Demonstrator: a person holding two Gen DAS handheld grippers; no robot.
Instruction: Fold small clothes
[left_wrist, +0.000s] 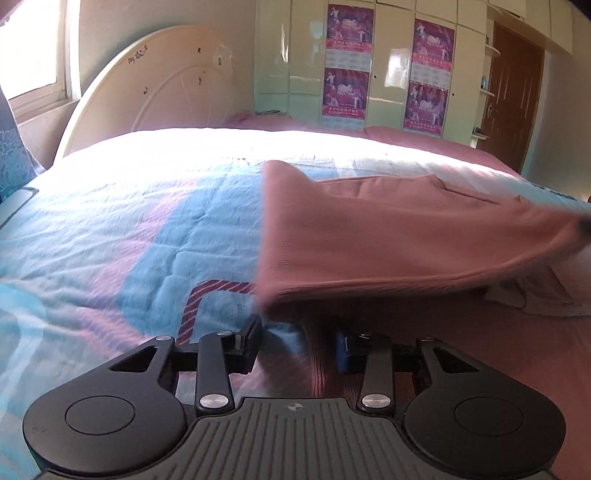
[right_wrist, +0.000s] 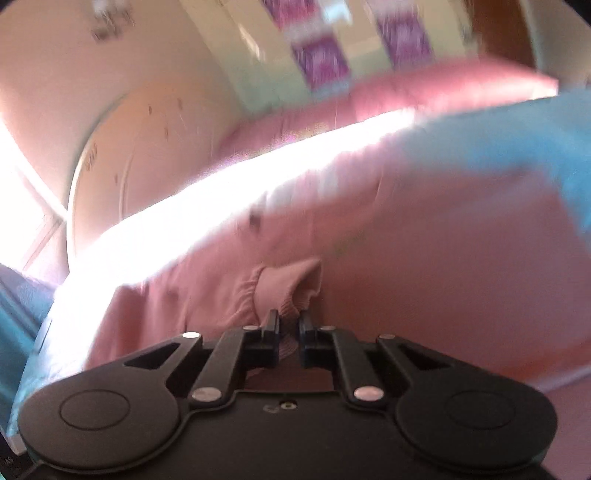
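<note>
Folding is midway, I judge: the right gripper (right_wrist: 288, 325) pinches a gathered edge of the pink garment (left_wrist: 388, 236), holding it above the bed (left_wrist: 129, 221), while the left gripper (left_wrist: 299, 339) hangs spread beside it; next, lay that edge flat across.

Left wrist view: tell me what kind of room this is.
A bedroom, almost certainly. A bed with a patterned quilt fills the view, a curved headboard stands behind it, and glossy wardrobe doors carrying posters line the far wall.
</note>
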